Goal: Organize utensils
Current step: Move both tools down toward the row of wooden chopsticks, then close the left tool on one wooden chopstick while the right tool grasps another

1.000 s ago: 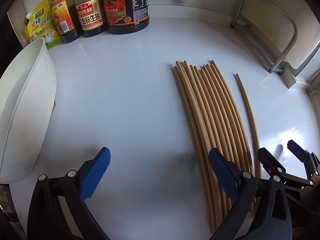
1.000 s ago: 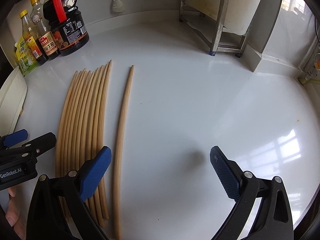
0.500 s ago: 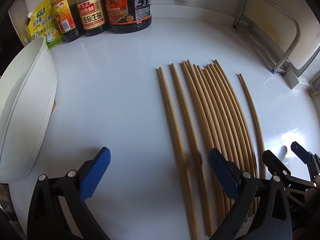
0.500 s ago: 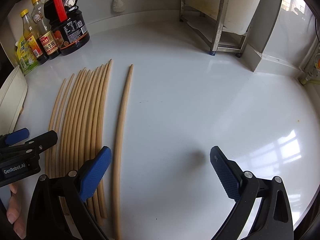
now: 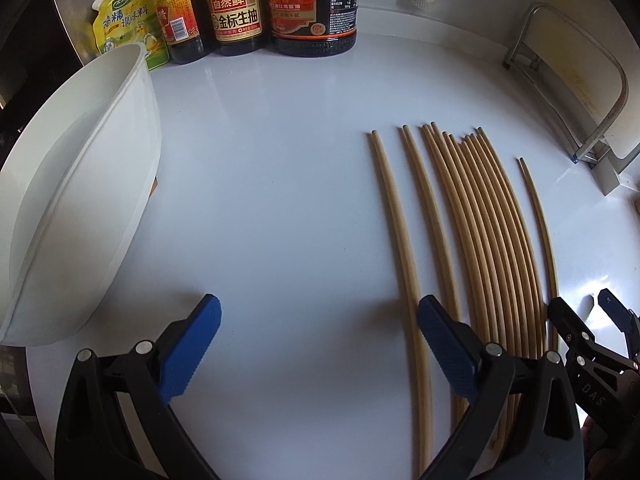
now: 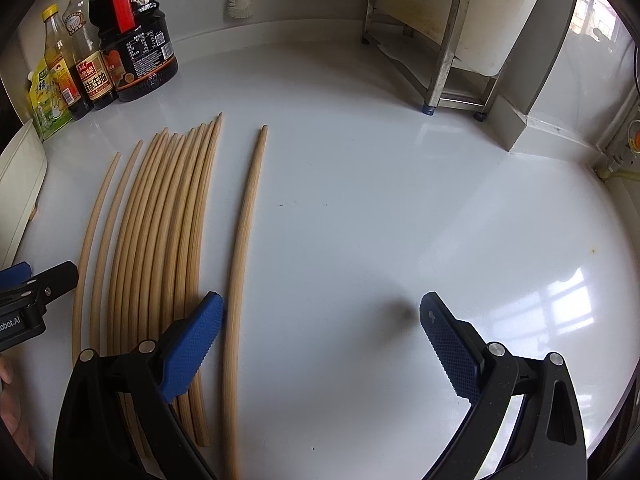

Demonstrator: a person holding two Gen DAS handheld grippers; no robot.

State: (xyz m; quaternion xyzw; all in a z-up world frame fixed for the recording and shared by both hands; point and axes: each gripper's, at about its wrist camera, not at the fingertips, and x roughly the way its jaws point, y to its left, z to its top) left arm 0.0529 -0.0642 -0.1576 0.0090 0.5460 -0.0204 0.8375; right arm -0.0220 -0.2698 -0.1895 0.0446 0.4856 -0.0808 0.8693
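Several long wooden chopsticks lie side by side on the white counter. Two chopsticks lie apart on the bundle's left, and a single chopstick lies apart on its right. My left gripper is open low over the counter, its right fingertip beside the leftmost stick. My right gripper is open too. The single chopstick runs just inside its left fingertip, which overlaps the bundle. Each gripper shows in the other's view, the right gripper and the left gripper.
A white tub lies tilted at the left. Sauce bottles and a yellow pouch line the back wall. A metal rack stands at the back right, and a wall socket sits at the far right.
Two chopsticks have come away from the bundle's left side and slid further left. My left gripper has shifted a little leftward; the right gripper has hardly moved.
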